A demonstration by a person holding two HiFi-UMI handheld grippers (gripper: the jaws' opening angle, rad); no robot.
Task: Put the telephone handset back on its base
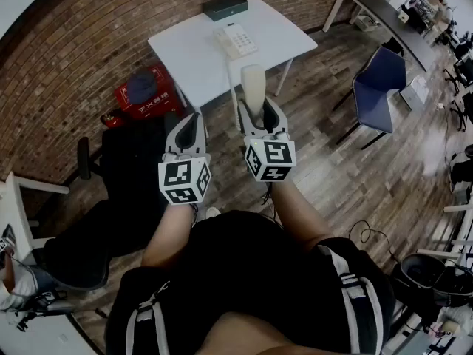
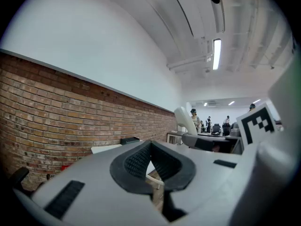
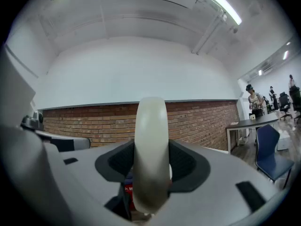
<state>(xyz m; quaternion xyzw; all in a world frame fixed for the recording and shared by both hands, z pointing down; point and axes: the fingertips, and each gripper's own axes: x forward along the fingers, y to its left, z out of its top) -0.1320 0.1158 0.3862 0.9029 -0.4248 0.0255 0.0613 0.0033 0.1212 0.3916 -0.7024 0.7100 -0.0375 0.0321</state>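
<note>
Right claw (image 1: pixel 260 117) is pinching the cream telephone handset (image 1: pixel 253 86) by its lower end, pads pressed on either side of it. The handset stands up out of the claw, held in the air in front of the person, short of the white tabletop (image 1: pixel 192 46). Its long axis runs along the claw's own line and its free, rounded end points forward at the tabletop and the brick wall behind it. From the right gripper view the handset (image 3: pixel 151 140) rises upright and edge-on, straight through the middle between the dark pads, its top above the jaws.

Over on the tabletop, the telephone base (image 1: pixel 236 40) sits keypad up with its cradle bare, well apart from the handset. A thin cord (image 1: pixel 228 87) drops from it over the near edge. A black box (image 1: pixel 225 6) lies at the far edge beyond the base.

Left claw (image 1: pixel 194 118) hangs beside the right one, level with it, tips pressed together (image 2: pixel 150 145) with nothing between them.
</note>
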